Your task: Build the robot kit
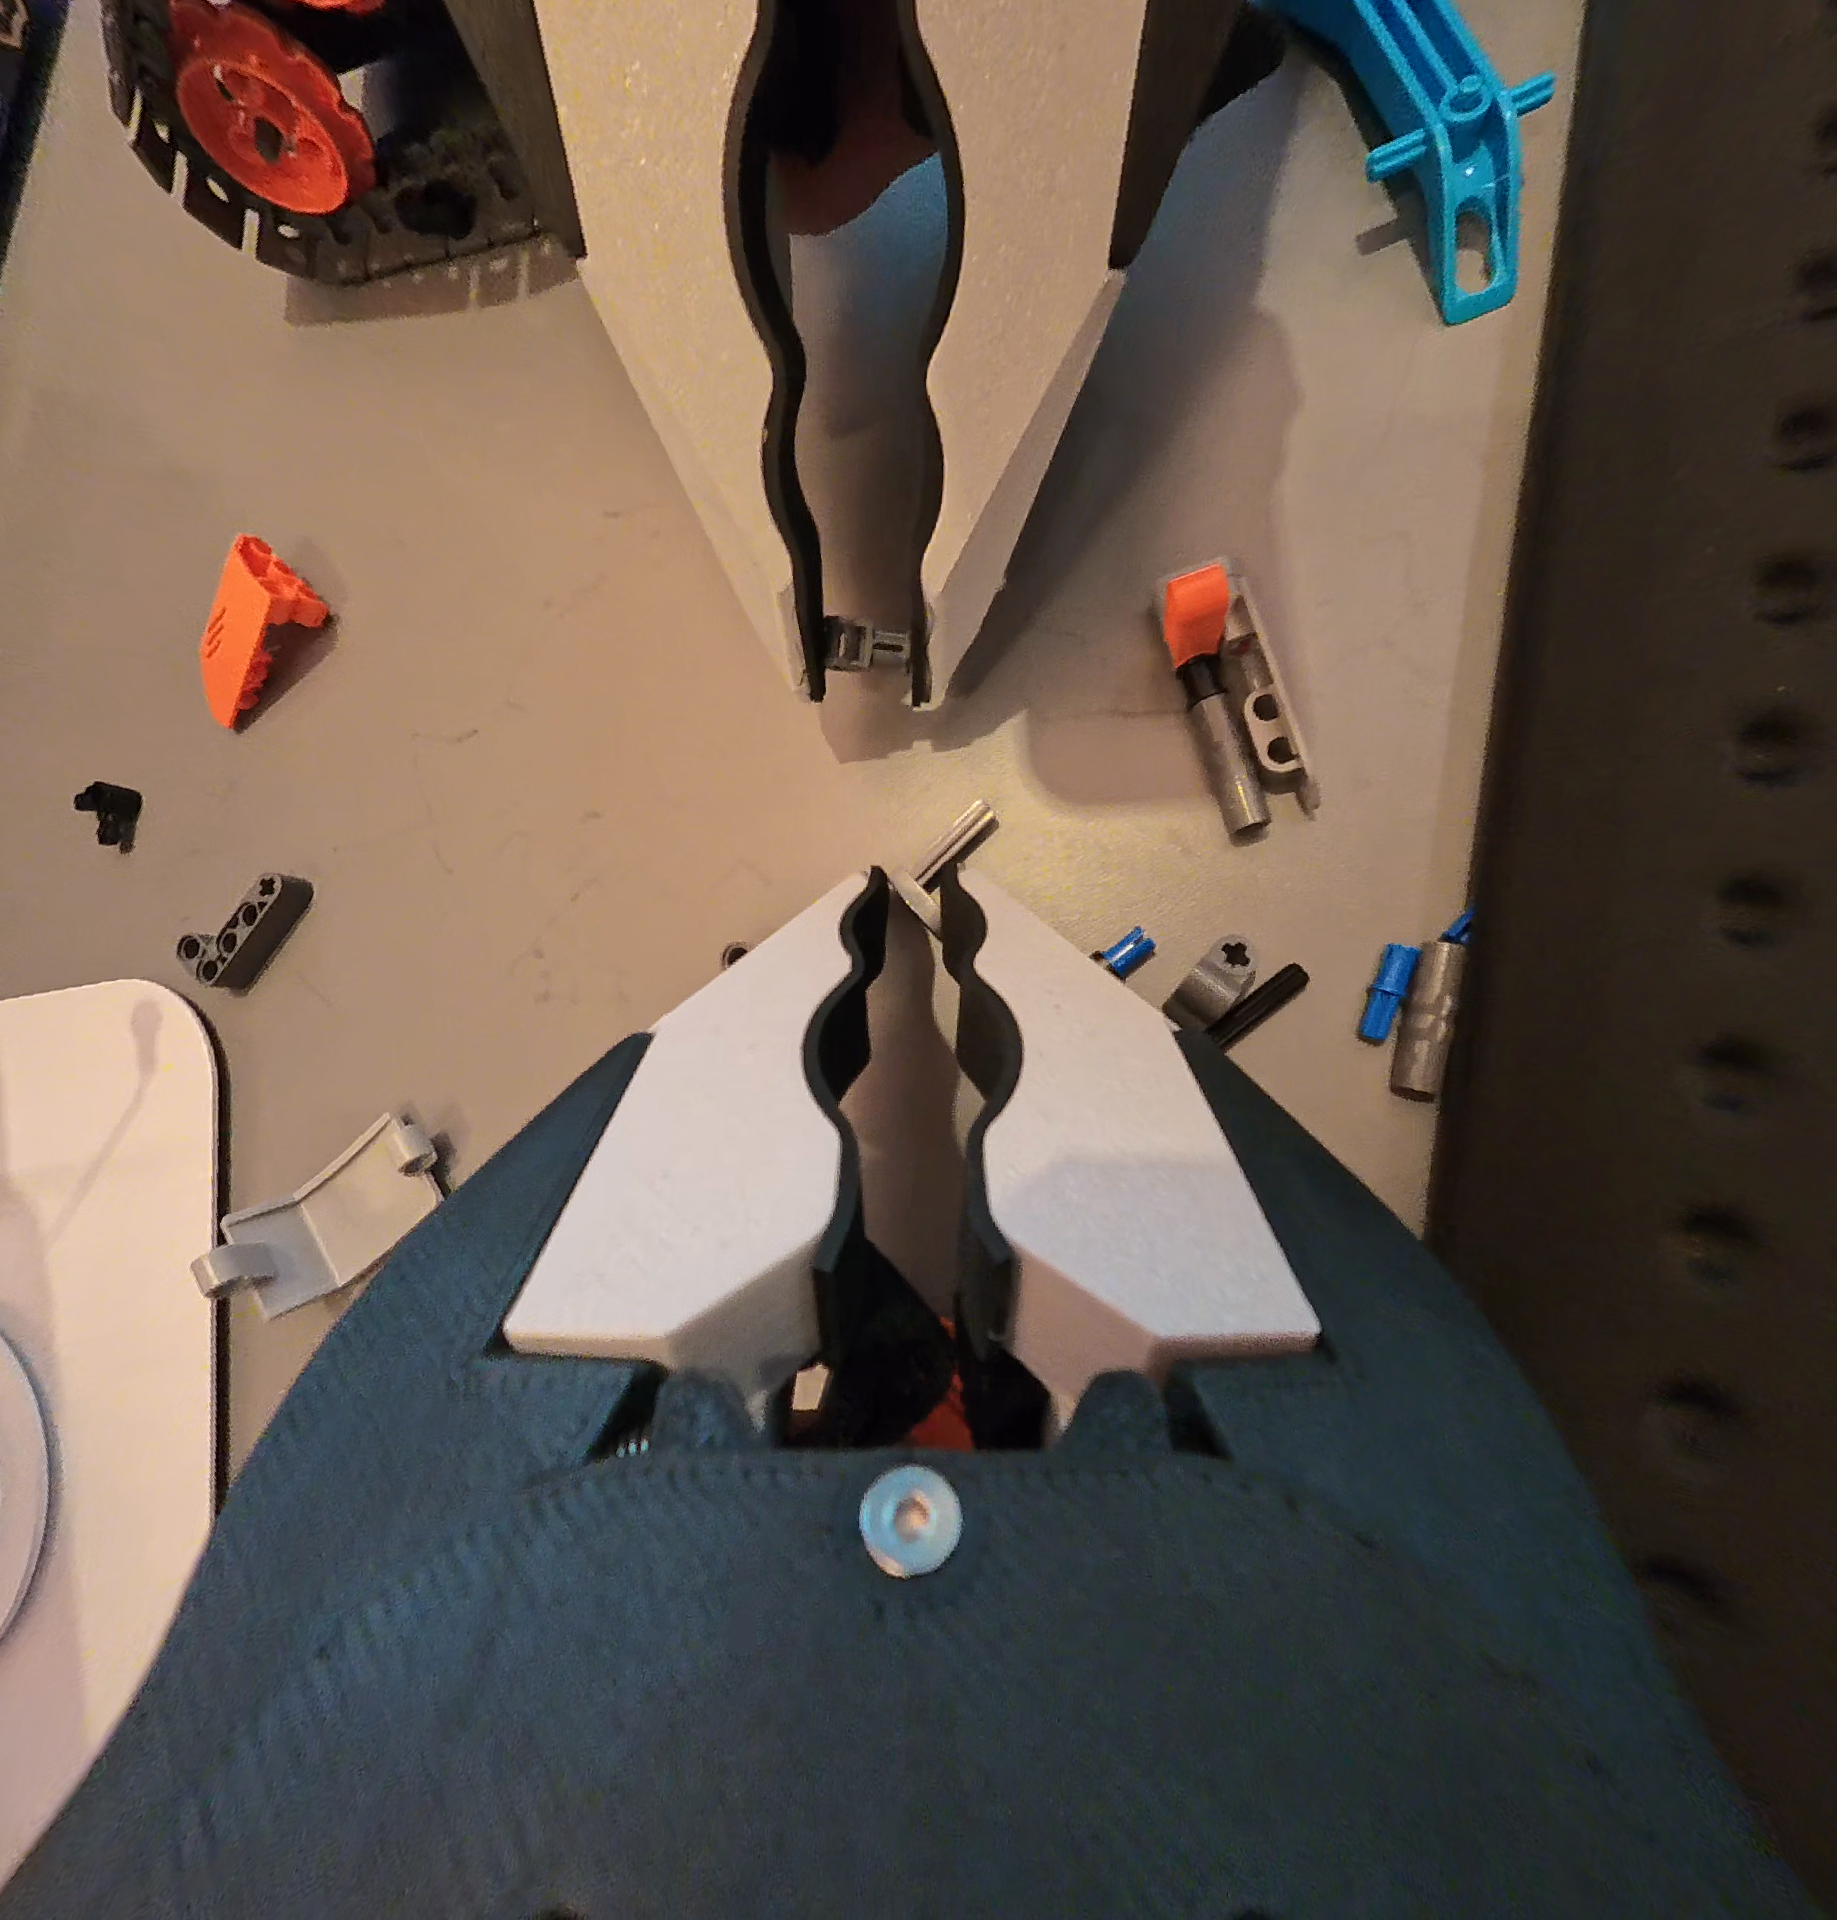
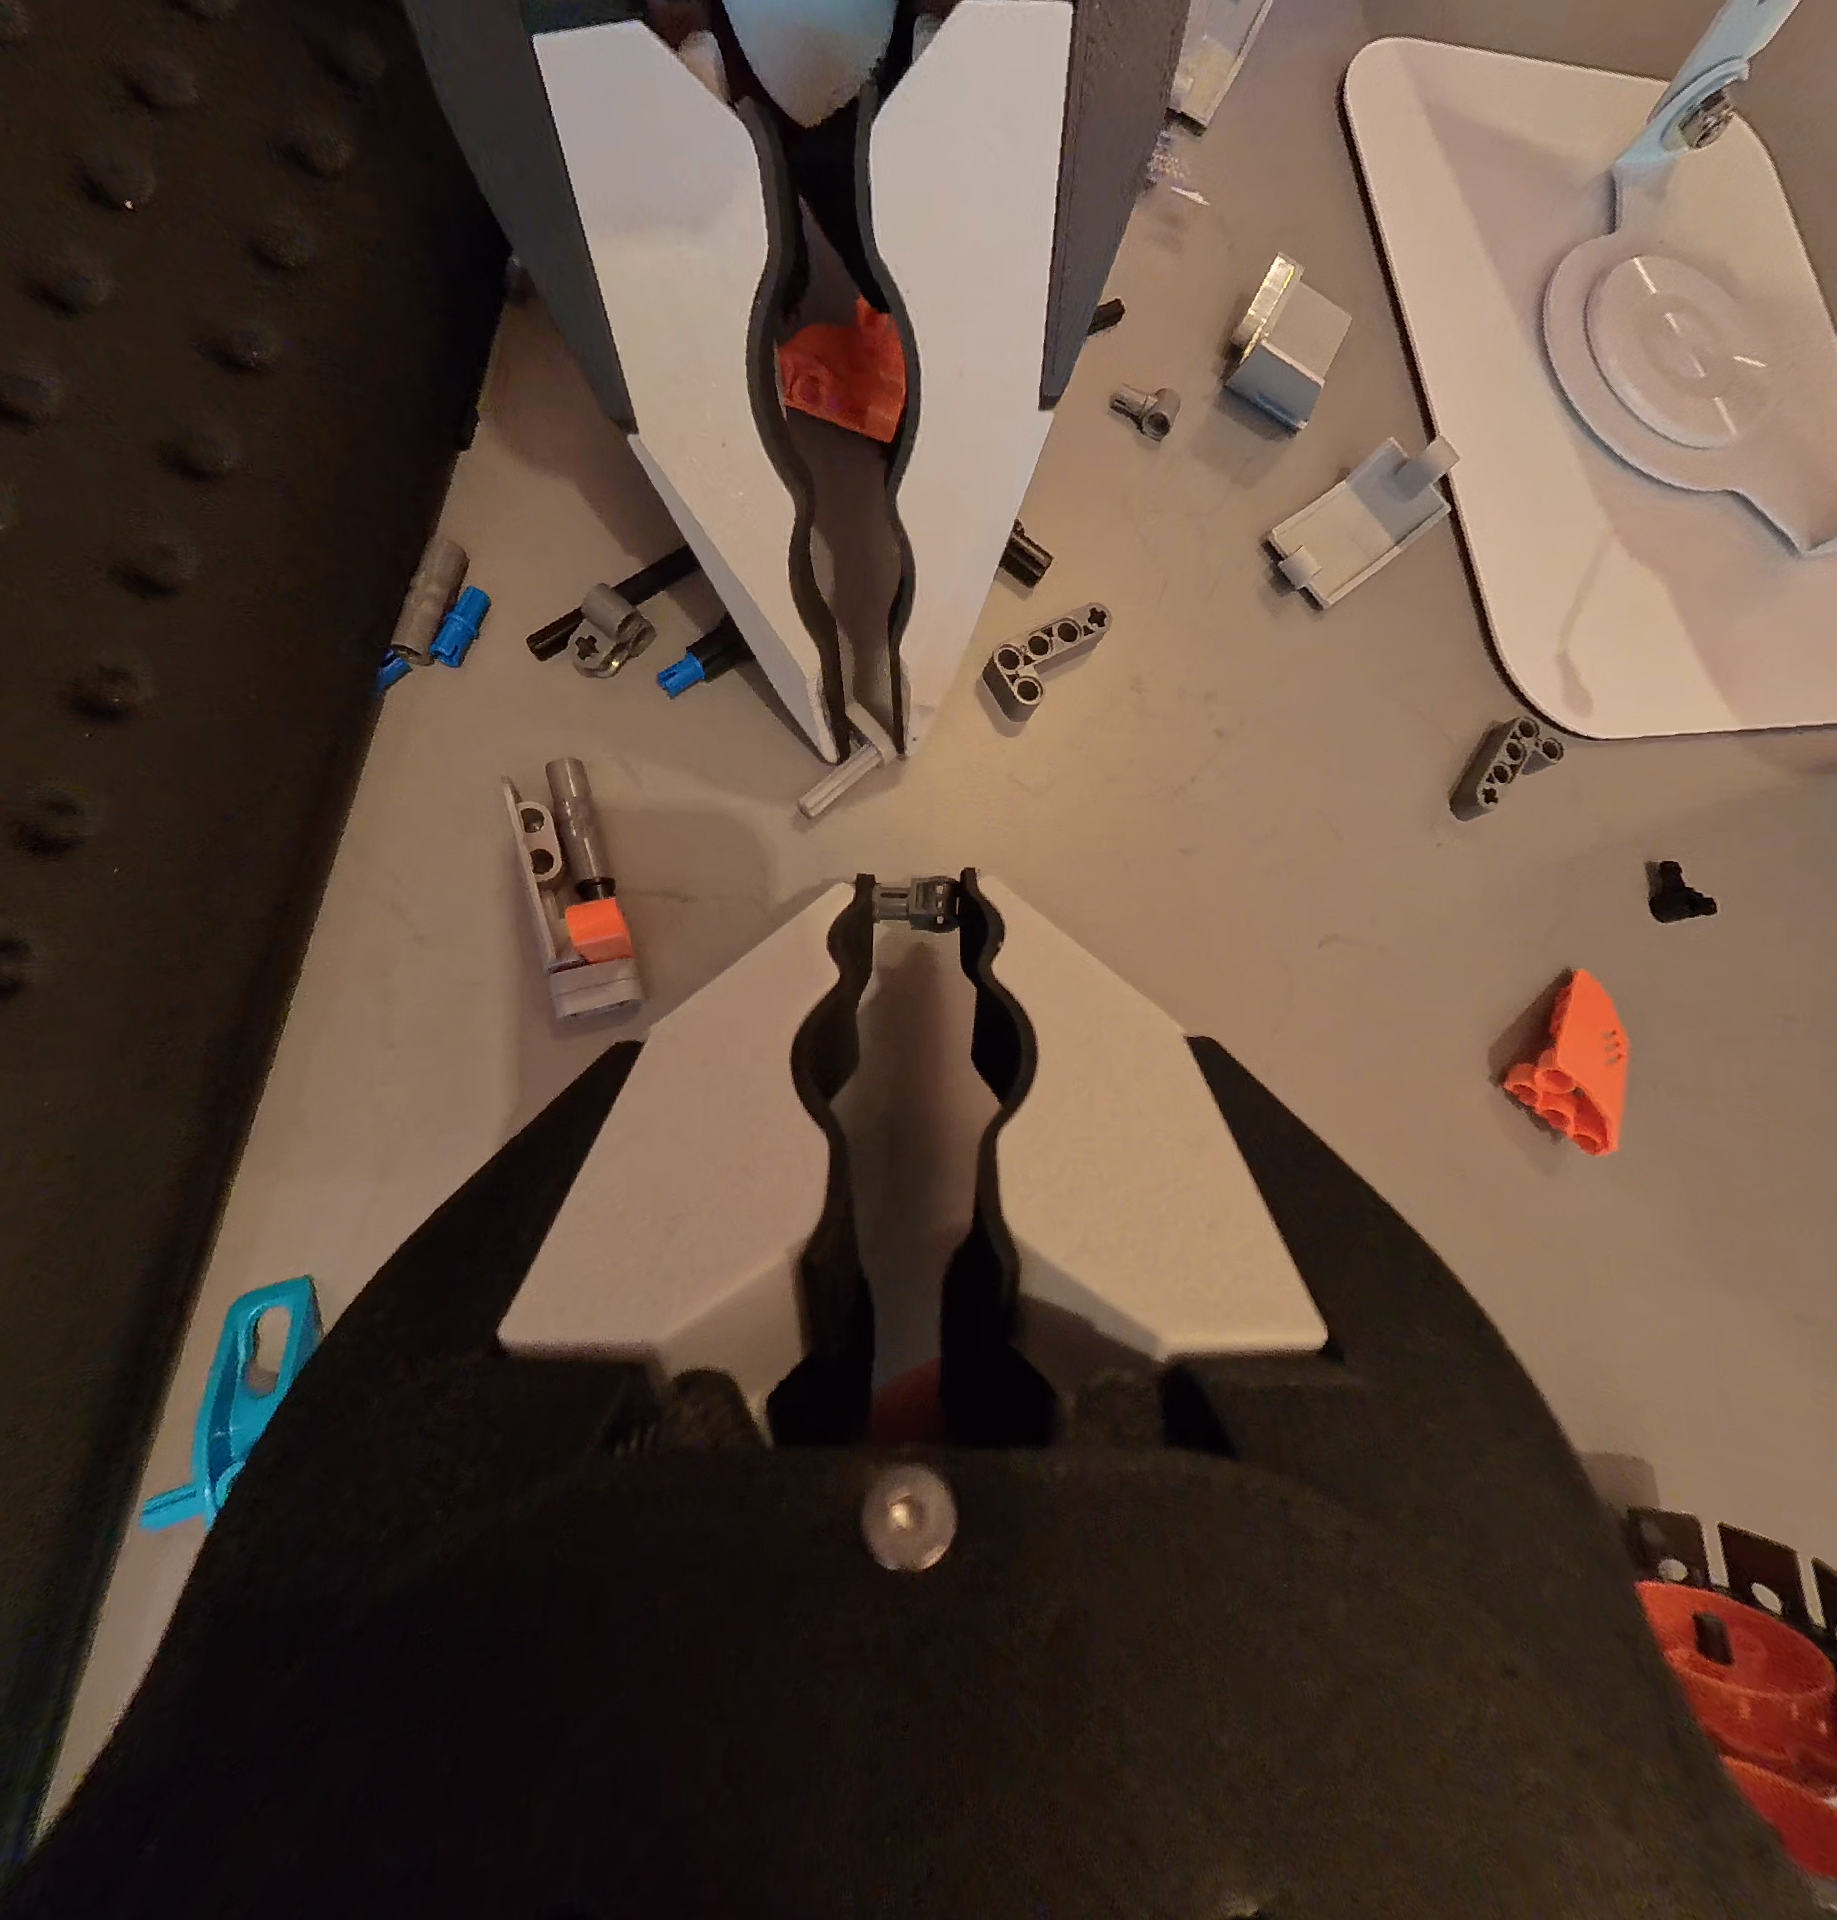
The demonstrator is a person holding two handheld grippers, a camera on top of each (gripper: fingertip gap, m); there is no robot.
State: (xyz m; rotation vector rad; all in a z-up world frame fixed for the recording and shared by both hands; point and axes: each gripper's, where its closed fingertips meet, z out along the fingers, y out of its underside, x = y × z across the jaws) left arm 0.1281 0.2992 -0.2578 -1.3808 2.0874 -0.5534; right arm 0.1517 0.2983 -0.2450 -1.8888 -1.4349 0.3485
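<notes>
My left gripper (image 1: 909, 891) is shut on a light grey pin piece (image 1: 953, 840) whose end sticks out past the fingertips. My right gripper (image 2: 914, 888) is shut on a small dark grey connector pin (image 2: 912, 902) held crosswise between its tips. The two grippers face each other tip to tip above the beige table, a short gap apart. In the left wrist view the right gripper (image 1: 872, 675) comes in from the top with the connector pin (image 1: 870, 646). In the right wrist view the left gripper (image 2: 872, 743) comes in from the top with the light grey pin piece (image 2: 839, 787).
Loose building parts lie around: an orange wedge (image 1: 254, 634), a grey and orange assembly (image 1: 1231, 696), a grey angled beam (image 1: 244, 930), a grey panel (image 1: 322, 1216), an orange tracked wheel (image 1: 259, 135), a blue curved piece (image 1: 1444, 156). A white tray (image 1: 83, 1195) and a black studded mat (image 1: 1672, 935) flank the table. Less than 4 cm separates the two grippers' tips. Between my right fingertips and the orange tracked wheel (image 1: 259, 135) there is roughly 20 cm. Look for it in the right wrist view (image 2: 1719, 1643) too.
</notes>
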